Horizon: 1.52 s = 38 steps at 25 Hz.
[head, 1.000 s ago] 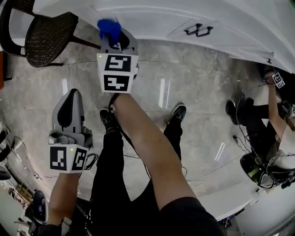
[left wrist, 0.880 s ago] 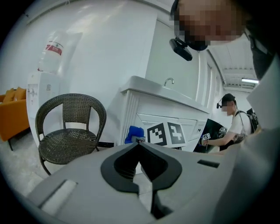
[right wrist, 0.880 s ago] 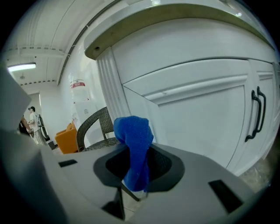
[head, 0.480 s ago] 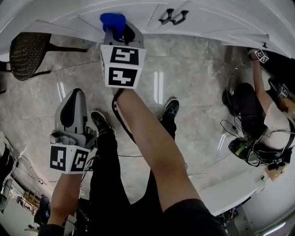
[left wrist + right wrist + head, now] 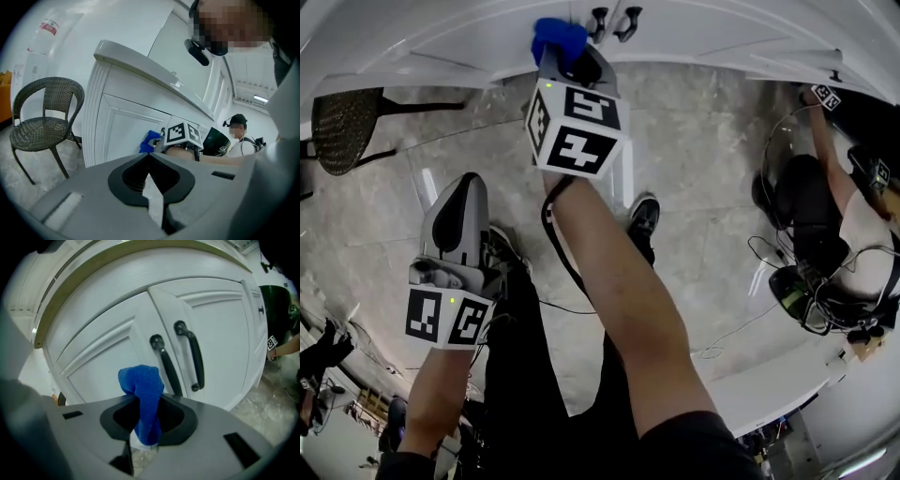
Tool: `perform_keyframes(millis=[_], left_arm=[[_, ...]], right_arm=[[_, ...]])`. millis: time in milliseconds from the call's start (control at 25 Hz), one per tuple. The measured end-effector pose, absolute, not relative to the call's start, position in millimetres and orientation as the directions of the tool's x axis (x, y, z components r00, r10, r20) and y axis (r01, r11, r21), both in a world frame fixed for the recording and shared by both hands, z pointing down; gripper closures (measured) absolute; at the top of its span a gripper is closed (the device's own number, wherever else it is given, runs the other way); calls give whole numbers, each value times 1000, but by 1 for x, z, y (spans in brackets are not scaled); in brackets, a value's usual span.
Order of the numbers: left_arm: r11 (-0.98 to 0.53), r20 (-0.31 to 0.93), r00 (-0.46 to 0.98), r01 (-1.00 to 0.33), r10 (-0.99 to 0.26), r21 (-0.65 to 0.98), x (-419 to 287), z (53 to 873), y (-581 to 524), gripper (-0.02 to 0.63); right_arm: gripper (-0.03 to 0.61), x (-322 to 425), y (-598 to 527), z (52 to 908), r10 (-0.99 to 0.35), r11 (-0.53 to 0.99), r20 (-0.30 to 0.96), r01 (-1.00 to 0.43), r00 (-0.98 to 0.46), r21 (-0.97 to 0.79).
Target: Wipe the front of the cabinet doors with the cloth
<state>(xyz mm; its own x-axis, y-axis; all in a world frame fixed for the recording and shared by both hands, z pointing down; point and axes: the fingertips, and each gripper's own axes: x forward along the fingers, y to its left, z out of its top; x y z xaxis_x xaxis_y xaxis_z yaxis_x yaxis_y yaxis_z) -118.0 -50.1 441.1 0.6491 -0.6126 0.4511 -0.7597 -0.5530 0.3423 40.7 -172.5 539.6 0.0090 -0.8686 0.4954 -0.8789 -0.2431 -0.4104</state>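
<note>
The right gripper point(image 5: 146, 420), clenched on the blue cloth point(image 5: 142, 385), points it at the far left cabinet door point(image 5: 101, 359), just left of the dark handles point(image 5: 165, 363). The left gripper point(image 5: 453, 217), jaws together and empty, hangs near, well back.

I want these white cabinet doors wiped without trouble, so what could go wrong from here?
The blue cloth, clamped in the right gripper, is close to the two dark door handles and could snag on them. Only a narrow fold is pinched, so pressing hard might pull it free.
</note>
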Motion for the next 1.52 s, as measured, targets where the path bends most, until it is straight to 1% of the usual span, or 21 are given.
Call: perform_keyframes(millis=[200,360,440,560,800,880,960,1080,1200,1280,1360,1520], left_arm=[[-531,452,631,-775,-631,341,-119,443,-48,613],[-535,451,629,-777,-633,333,-140,439,-47,614],[-531,454,622,-783,-639,324,-158,439,-51,614],[-515,456,601,-798,-656,313,-190,442,-60,614],[-497,480,561,-826,-674,267,-250,447,-71,614],[-499,492,554,-829,-672,251,-267,450,-70,614],[-501,503,544,-833,-672,233,-281,454,-72,614],[-490,506,528,-844,-682,220,-292,460,-78,614],[-477,497,526,-847,-690,234,-283,464,-82,614],[-476,490,533,-844,-690,247,-269,465,-82,614],[-485,488,541,-838,-685,249,-253,467,-82,614],[-523,488,557,-823,-672,220,-216,477,-74,614]], right_arm=[[492,63,-157,538,-886,-296,459,-836,60,-462],[492,66,-140,545,-875,-341,466,-852,132,-397],[492,53,-141,546,-876,-327,464,-869,131,-371],[492,8,-158,545,-895,-235,440,-911,68,-338],[492,-140,-200,565,-908,45,384,-950,-168,-310],[492,-169,-208,570,-902,85,382,-950,-202,-300],[492,-180,-216,572,-901,85,384,-951,-200,-297],[492,-177,-223,570,-903,90,383,-959,-192,-268],[492,-158,-216,573,-902,115,385,-969,-194,-217],[492,-132,-208,583,-899,91,402,-973,-172,-212],[492,-97,-202,595,-894,34,429,-975,-128,-221],[492,-27,-192,608,-891,-46,451,-979,-49,-199]])
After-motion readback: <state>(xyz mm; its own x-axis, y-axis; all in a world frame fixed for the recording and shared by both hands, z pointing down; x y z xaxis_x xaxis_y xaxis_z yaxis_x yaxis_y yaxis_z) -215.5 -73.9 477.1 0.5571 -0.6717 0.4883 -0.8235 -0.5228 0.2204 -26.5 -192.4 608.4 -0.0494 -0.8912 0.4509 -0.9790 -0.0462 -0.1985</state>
